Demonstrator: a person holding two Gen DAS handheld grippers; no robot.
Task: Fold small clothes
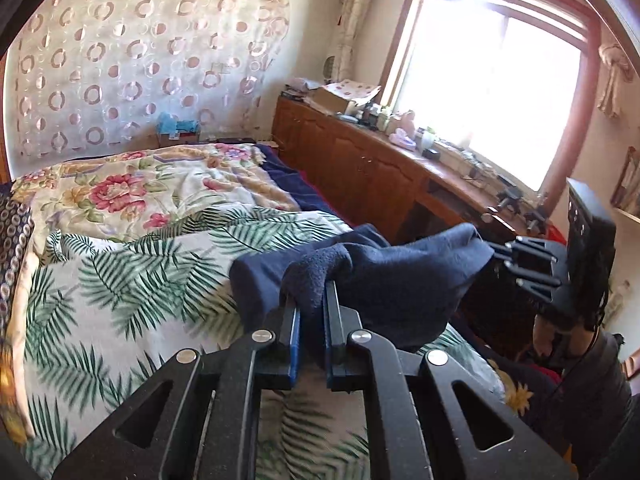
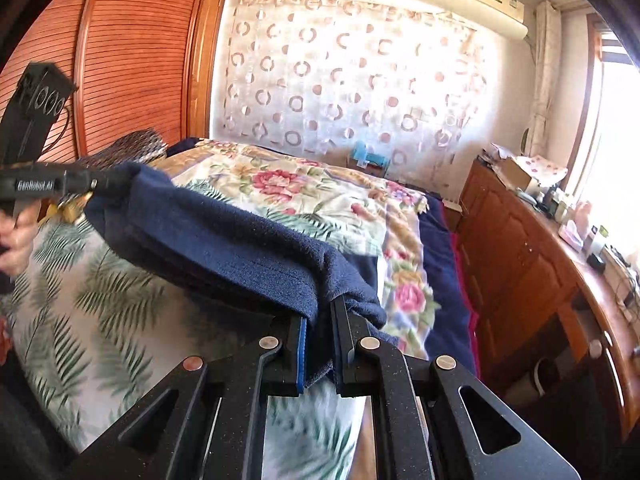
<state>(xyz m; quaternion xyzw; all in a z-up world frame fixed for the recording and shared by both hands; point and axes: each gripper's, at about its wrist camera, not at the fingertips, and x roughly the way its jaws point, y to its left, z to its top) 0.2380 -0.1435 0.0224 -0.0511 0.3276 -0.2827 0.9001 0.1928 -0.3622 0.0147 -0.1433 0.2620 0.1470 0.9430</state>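
A dark blue fleece garment (image 1: 384, 276) hangs stretched between my two grippers above the bed. My left gripper (image 1: 311, 300) is shut on one bunched end of it. My right gripper (image 2: 320, 320) is shut on the other end, with the cloth (image 2: 224, 248) draped over its fingers. In the left wrist view the right gripper (image 1: 532, 268) shows at the garment's far right end. In the right wrist view the left gripper (image 2: 92, 184) shows at the far left end, held by a hand.
The bed below has a palm-leaf sheet (image 1: 132, 280) and a floral quilt (image 2: 320, 196) further back. A long wooden cabinet (image 1: 360, 168) with clutter on top runs under the window on the right. A wooden slatted wardrobe (image 2: 132, 60) stands to the left.
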